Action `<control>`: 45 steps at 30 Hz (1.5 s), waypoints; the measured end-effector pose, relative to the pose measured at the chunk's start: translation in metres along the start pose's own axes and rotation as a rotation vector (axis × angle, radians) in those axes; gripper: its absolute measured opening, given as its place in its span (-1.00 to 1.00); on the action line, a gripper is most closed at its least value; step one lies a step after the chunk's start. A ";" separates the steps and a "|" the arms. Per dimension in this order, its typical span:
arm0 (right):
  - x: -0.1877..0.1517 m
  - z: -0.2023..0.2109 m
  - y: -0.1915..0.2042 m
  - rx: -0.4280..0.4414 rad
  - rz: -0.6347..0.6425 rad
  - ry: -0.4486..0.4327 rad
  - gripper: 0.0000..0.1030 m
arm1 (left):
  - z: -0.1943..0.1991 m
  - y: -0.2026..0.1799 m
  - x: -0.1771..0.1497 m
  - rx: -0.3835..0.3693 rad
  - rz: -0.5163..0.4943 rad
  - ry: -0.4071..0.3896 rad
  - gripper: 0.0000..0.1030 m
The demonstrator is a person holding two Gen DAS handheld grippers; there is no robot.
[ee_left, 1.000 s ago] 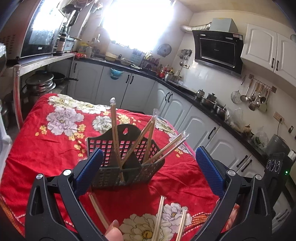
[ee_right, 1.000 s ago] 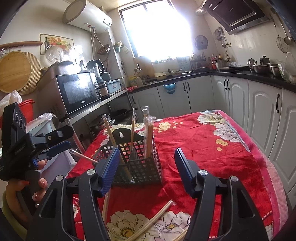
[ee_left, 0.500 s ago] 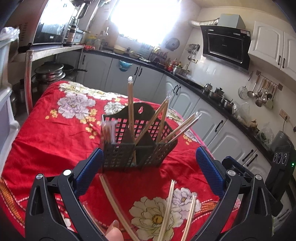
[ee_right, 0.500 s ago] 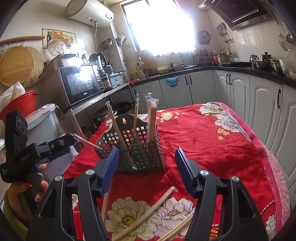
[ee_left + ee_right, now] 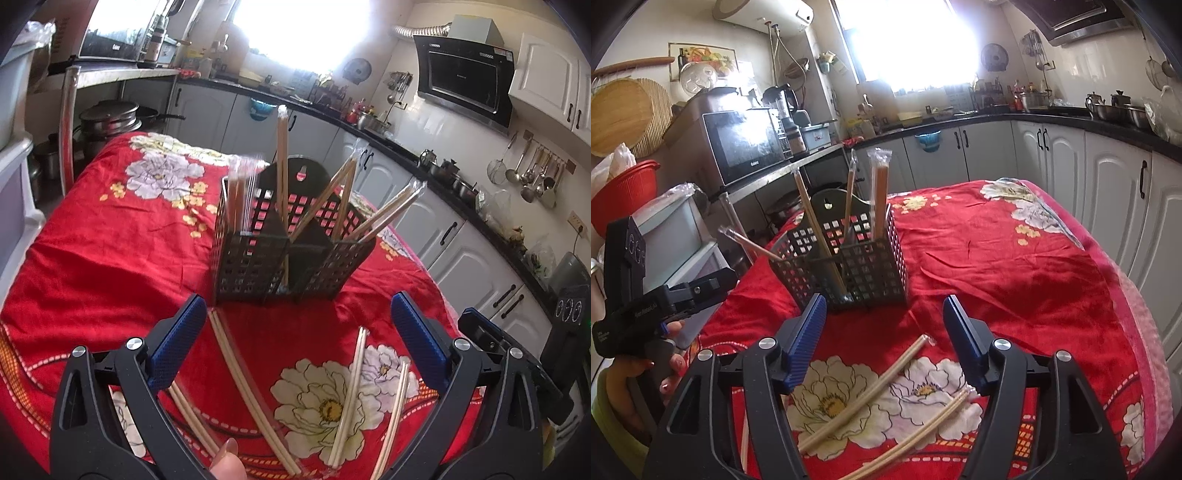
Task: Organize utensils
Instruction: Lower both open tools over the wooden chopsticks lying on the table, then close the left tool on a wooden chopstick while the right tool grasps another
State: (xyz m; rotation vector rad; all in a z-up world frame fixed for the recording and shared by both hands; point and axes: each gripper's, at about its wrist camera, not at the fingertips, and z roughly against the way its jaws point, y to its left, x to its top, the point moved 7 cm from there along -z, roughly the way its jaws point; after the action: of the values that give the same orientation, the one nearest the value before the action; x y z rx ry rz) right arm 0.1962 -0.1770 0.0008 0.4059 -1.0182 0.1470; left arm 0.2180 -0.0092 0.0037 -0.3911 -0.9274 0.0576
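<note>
Where right wrist shows microwave (image 5: 744,142), left wrist shows range hood (image 5: 465,74), ladles (image 5: 532,173)

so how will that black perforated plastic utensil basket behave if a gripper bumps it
The black perforated plastic utensil basket looks light: thin lattice walls. It will probably slide on the red floral cloth rather than resist. Several wrapped chopstick pairs lean out past its rim, so a knock up high could tip it.

Red floral table (image 5: 1015,258), black caddy (image 5: 849,273), wrapped chopsticks (image 5: 864,391)
</note>
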 end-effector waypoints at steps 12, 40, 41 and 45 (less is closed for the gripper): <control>-0.022 -0.005 -0.002 -0.004 -0.003 0.055 0.25 | -0.012 0.011 -0.024 0.033 0.009 0.069 0.79; -0.092 -0.030 -0.044 -0.070 -0.125 0.276 0.26 | -0.074 0.032 -0.066 0.030 0.080 0.281 0.71; -0.094 -0.032 -0.046 -0.077 -0.130 0.288 0.26 | -0.076 0.035 -0.064 0.031 0.090 0.283 0.68; -0.102 -0.043 -0.052 -0.089 -0.169 0.334 0.25 | -0.087 0.046 -0.059 0.044 0.135 0.293 0.57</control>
State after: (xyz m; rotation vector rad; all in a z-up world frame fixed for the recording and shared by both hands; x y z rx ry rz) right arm 0.1928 -0.2010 -0.1190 0.3698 -0.6555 0.0152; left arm 0.2562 -0.0059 -0.1047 -0.4088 -0.6089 0.1402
